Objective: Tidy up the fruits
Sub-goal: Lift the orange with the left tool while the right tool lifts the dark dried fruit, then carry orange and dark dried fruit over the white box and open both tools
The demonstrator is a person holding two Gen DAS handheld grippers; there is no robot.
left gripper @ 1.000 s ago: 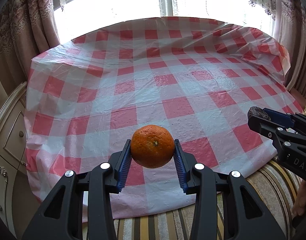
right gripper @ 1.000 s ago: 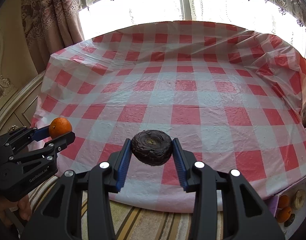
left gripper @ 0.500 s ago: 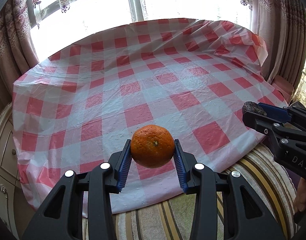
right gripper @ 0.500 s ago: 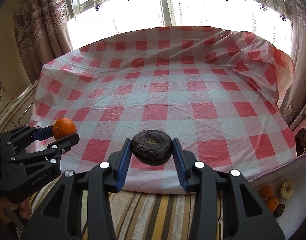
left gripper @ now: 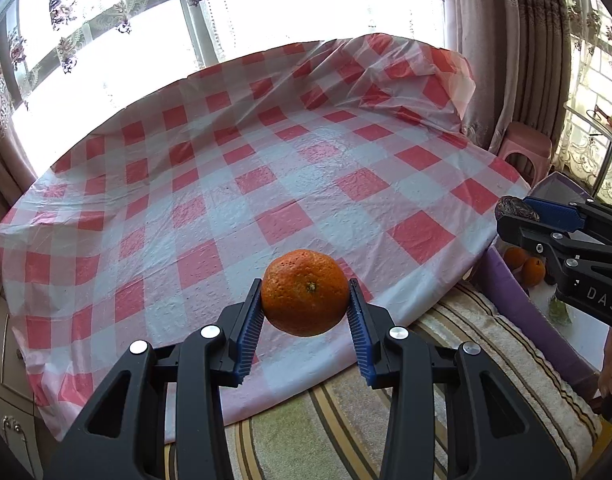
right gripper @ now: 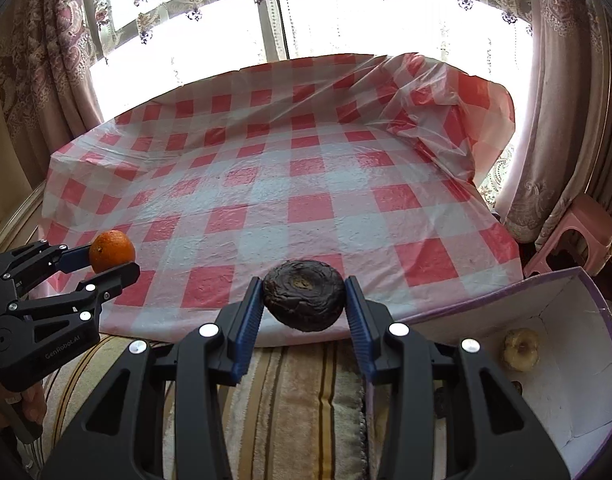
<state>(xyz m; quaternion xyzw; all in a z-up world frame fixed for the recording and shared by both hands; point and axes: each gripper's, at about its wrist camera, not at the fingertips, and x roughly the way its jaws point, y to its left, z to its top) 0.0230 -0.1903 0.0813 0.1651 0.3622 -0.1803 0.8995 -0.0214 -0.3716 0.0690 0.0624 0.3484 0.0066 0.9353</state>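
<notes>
My left gripper (left gripper: 305,293) is shut on an orange tangerine (left gripper: 305,292) and holds it in the air over the near edge of the checked table (left gripper: 242,184). It also shows at the left of the right wrist view (right gripper: 111,256). My right gripper (right gripper: 304,296) is shut on a dark wrinkled fruit (right gripper: 304,295), also in the air at the table's near edge. That gripper shows at the right of the left wrist view (left gripper: 518,216). A purple-rimmed white box (right gripper: 566,380) lies low at the right.
The box holds a pale dried fruit (right gripper: 520,349) and two tangerines (left gripper: 524,266). A striped rug (right gripper: 298,400) covers the floor below both grippers. A pink stool (right gripper: 574,232) and curtains stand at the right, a cabinet (left gripper: 2,360) at the left.
Both grippers have swung to the right with their fruits still held. The box at the right has come much further into view.
</notes>
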